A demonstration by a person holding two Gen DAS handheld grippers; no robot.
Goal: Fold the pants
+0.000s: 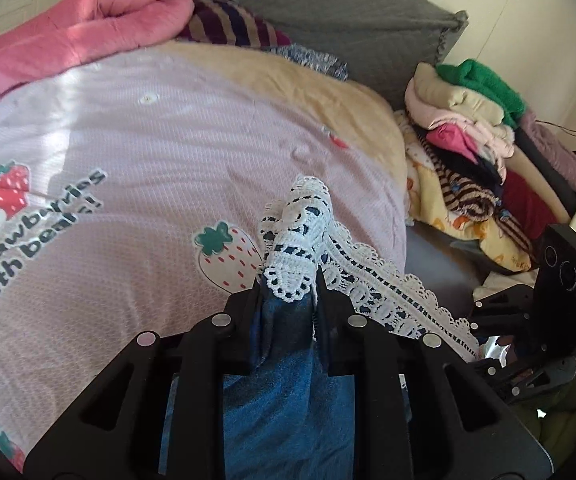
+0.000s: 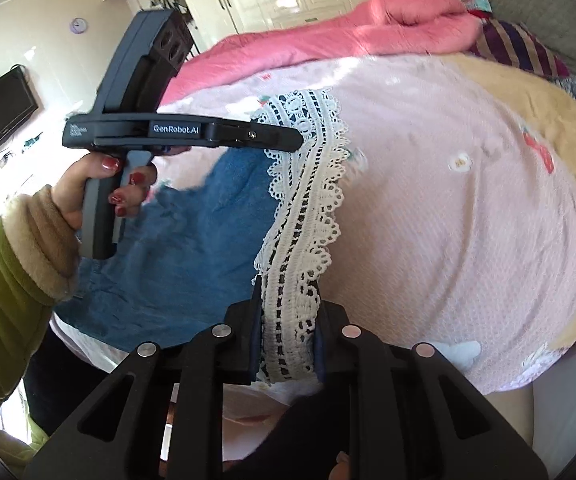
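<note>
Both grippers were clamped on the pants, each biting the white lace hem. The left gripper (image 1: 288, 284) had its jaws pinched together on a bunched bit of lace trim (image 1: 300, 232) with blue denim stuffed between them and hanging down under the tool. The right gripper (image 2: 288, 304) was closed on a flat run of that lace, which snaked up and away from its jaws toward the left one.

So the pants (image 2: 192, 240) were strung between the two tools, lifted off the bedspread (image 1: 148, 140) at the hem, denim sagging down toward the near edge of the bed.

The right wrist view was the only one showing the whole left tool side-on, with the hand (image 2: 100, 188) on its grip, red nails, green sleeve with a tan cuff. It also caught a TV (image 2: 0, 116) on the wall, a purple clock (image 2: 79, 25) and white cupboards. The left wrist view had stuff the other missed: a heap of clothes (image 1: 472, 136) beside the bed with a green one on top, and just a slice of the right tool at the edge.

Readable text: "GenRobot.AI" on the left tool, and "strawberries with bea..." printed on the bedspread by the strawberry pictures. Farther back lay a pink blanket (image 1: 88, 28) and a striped pillow (image 1: 228, 26).
</note>
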